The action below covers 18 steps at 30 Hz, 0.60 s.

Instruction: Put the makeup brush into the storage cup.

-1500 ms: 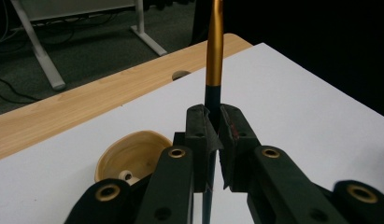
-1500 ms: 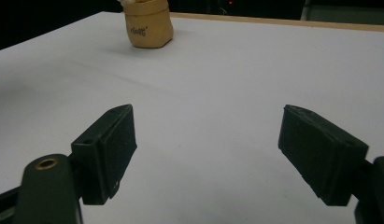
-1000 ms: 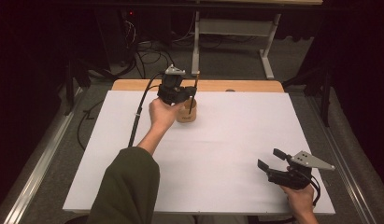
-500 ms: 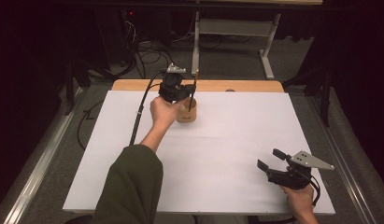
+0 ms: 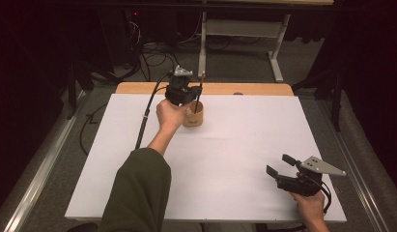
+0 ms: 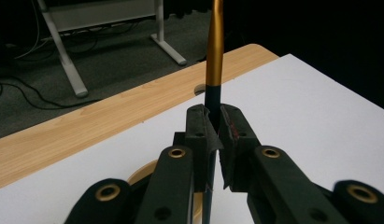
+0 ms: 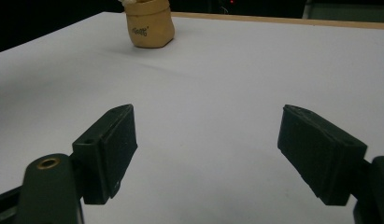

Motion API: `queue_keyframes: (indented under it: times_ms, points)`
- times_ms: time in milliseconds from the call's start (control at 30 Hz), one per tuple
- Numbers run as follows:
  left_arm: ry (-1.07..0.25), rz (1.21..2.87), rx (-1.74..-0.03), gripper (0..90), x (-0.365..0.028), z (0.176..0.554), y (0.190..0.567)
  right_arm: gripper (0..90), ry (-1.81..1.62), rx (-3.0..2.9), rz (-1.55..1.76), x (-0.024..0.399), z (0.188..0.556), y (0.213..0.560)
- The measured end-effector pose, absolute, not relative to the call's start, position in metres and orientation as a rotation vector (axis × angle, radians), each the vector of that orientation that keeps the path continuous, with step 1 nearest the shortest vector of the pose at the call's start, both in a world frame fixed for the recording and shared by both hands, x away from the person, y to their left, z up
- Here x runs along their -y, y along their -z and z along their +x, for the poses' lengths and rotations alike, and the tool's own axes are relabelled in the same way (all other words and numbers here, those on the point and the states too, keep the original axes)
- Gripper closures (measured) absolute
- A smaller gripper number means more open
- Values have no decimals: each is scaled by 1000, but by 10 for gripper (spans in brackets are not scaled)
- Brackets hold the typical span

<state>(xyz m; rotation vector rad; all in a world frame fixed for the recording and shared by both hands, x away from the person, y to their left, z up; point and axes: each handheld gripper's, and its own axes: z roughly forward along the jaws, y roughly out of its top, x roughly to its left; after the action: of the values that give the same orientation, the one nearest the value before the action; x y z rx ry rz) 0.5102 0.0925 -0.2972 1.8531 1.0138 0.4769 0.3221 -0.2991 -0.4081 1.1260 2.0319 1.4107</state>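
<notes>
Left claw [image 6: 213,140] pinches an upright pen [image 6: 214,51] above the cup [image 5: 193,115]; right claw [image 7: 206,149] gapes wide.

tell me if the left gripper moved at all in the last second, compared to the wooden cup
No. The left gripper stays just above the wooden cup, clamped on the pen.

The high view looks forward and down from above the near edge of the white-covered table [image 5: 225,159], taking in the whole top and the dark floor at twelve o'clock. The left gripper view sits very close behind its own black jaws, facing across the table's light wooden far edge [image 6: 87,121] toward white metal desk legs [image 6: 63,51] at eleven o'clock. The right gripper view rides low over the white surface [image 7: 203,93], facing the small tan wooden cup [image 7: 149,23] at eleven o'clock. That cup [image 5: 193,115] also appears in the high view.
</notes>
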Motion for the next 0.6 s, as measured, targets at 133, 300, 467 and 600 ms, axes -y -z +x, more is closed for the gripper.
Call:
queue_keyframes:
  times_ms: [133, 300, 467, 600]
  points:
    - [-491, 1845, -1017, 827, -91, 511, 299, 214, -1411, -2032, 1129, 298, 322, 408]
    - [-508, 1840, -1025, 827, -90, 514, 303, 214, -1412, -2034, 1129, 298, 322, 408]
    - [-524, 1842, -1027, 827, -89, 517, 307, 215, -1415, -2035, 1123, 299, 322, 408]
    - [-536, 1830, -1028, 827, -88, 518, 308, 215, -1411, -2040, 1127, 298, 322, 408]
